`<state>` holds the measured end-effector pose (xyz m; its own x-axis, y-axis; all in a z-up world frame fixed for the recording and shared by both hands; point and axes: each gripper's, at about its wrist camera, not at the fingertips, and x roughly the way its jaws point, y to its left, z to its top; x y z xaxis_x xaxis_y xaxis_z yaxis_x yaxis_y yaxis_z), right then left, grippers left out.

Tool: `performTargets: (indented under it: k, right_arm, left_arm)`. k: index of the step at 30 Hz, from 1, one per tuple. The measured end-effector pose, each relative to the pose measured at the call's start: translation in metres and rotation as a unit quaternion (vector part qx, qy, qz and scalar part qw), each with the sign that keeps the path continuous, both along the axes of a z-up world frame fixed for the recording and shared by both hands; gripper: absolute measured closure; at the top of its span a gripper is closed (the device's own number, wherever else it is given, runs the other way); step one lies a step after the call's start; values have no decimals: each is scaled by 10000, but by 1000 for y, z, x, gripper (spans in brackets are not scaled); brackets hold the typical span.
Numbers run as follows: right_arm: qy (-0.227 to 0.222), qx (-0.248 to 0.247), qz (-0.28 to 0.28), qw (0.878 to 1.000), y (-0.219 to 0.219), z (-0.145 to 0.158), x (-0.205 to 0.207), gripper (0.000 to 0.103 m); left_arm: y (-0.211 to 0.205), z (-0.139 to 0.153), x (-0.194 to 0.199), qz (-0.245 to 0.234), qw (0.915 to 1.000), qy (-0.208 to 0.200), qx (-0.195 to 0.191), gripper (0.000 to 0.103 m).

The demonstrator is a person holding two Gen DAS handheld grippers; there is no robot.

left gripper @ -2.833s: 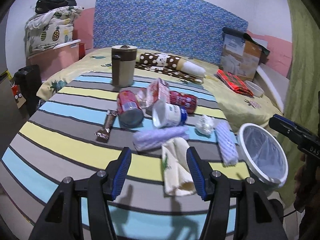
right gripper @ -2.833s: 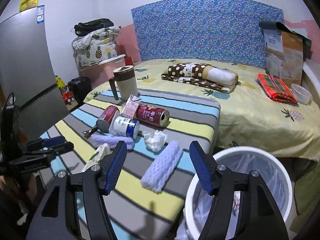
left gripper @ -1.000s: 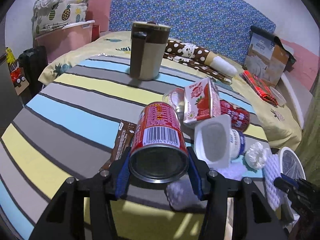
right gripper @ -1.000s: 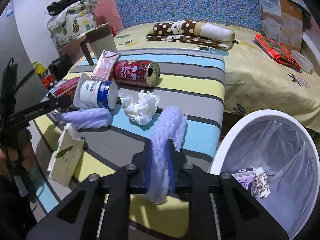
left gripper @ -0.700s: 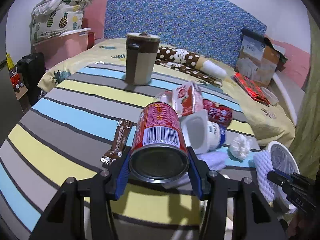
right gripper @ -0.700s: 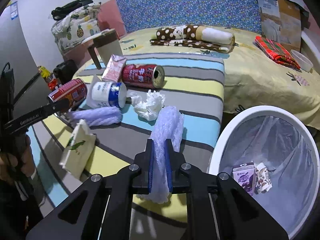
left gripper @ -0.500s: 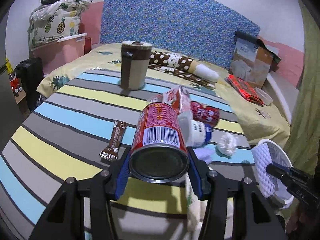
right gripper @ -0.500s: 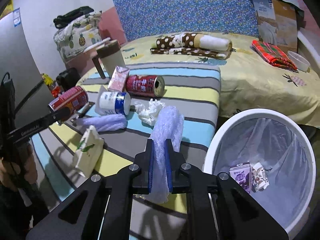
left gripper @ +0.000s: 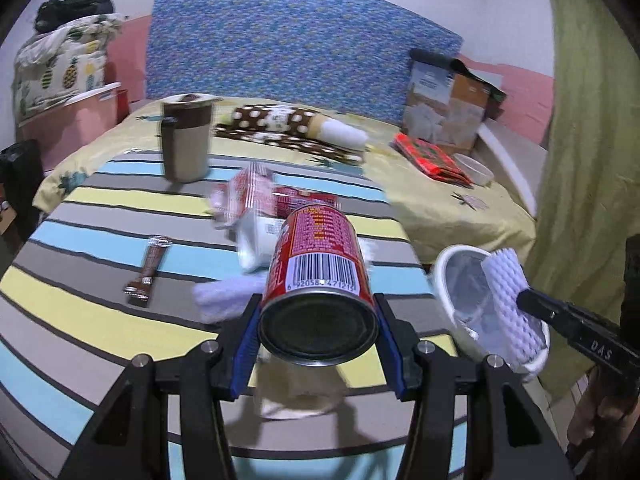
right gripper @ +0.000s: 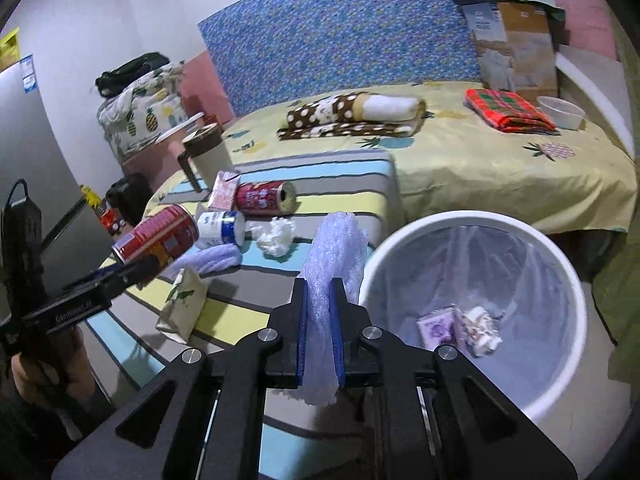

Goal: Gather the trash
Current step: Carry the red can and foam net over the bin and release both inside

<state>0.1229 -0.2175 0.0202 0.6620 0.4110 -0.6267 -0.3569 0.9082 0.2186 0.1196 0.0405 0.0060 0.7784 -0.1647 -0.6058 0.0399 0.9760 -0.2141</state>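
My left gripper is shut on a red can and holds it in the air above the striped table. It also shows in the right wrist view. My right gripper is shut on a white foam net sleeve, held beside the rim of the white bin. The sleeve also shows in the left wrist view, over the bin. Still on the table are a second red can, a yogurt cup, a crumpled tissue, a purple foam sleeve, a paper pouch, a pink carton and a brown wrapper.
A brown and beige mug stands at the table's far side. Behind it is a bed with a dotted roll, red cloth, a bowl and a box. The bin holds a small carton and a wrapper. A green curtain hangs at right.
Both grippers closed on their items and lifted them. The left gripper carried the can up and to the right, toward the bin. The right gripper carried the foam sleeve off the table to the bin's rim.
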Motion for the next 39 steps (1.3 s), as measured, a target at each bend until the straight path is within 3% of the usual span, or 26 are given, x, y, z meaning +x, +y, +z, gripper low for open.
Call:
performTargets:
  k: [11,22,39]
  right_arm:
    - [-20,103,-613,9981,-47,-4,-9,90]
    - [78,226,-986,9948,-79,-12,-12,90]
    - [261,354,-1179,9921,-102,-26,-8,90]
  left_arm:
    - [-73,-4,2,-951,9954,90,34,49]
    - [-142,-12,8,-1806,9830,282,197,49]
    - [-181,-28,32,-2189,9729,734,116,49]
